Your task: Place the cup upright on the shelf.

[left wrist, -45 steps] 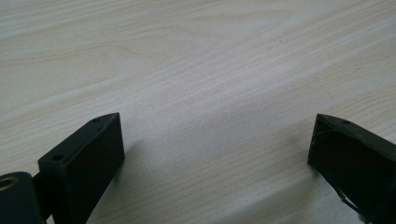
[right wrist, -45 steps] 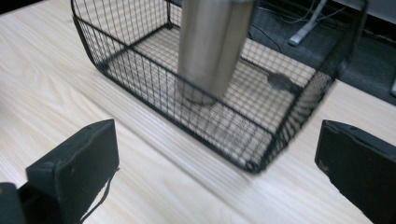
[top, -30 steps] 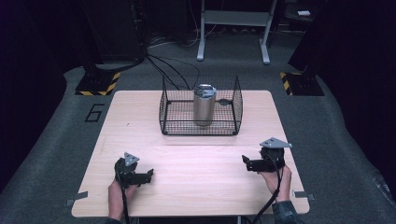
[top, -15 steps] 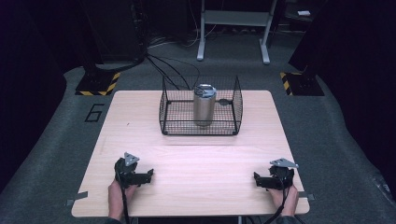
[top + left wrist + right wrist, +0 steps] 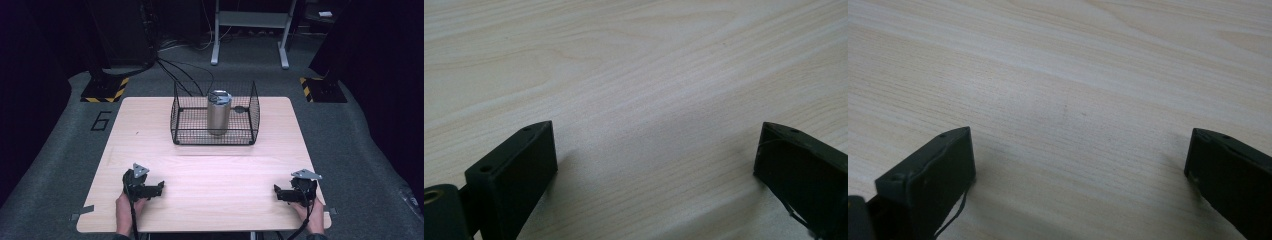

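A metal can (image 5: 219,112) stands upright inside a black wire basket (image 5: 186,131) at the far middle of the wooden table (image 5: 210,170). My left gripper (image 5: 159,188) rests low at the table's near left, held by a hand, its jaws pointing right. Its own view has the gripper (image 5: 654,150) open, wide apart over bare wood. My right gripper (image 5: 277,192) sits at the near right, jaws pointing left. That gripper (image 5: 1078,155) is open too, with only wood grain between its jaws.
Cables (image 5: 175,75) run across the grey floor behind the table. A metal stand (image 5: 250,30) is at the back. Two yellow-and-black striped bases (image 5: 102,90) (image 5: 320,87) flank the far corners. A "6" (image 5: 101,120) is marked on the floor at left.
My right gripper has moved back toward the table's near edge and come down lower. The left gripper, the can and the basket have stayed put.
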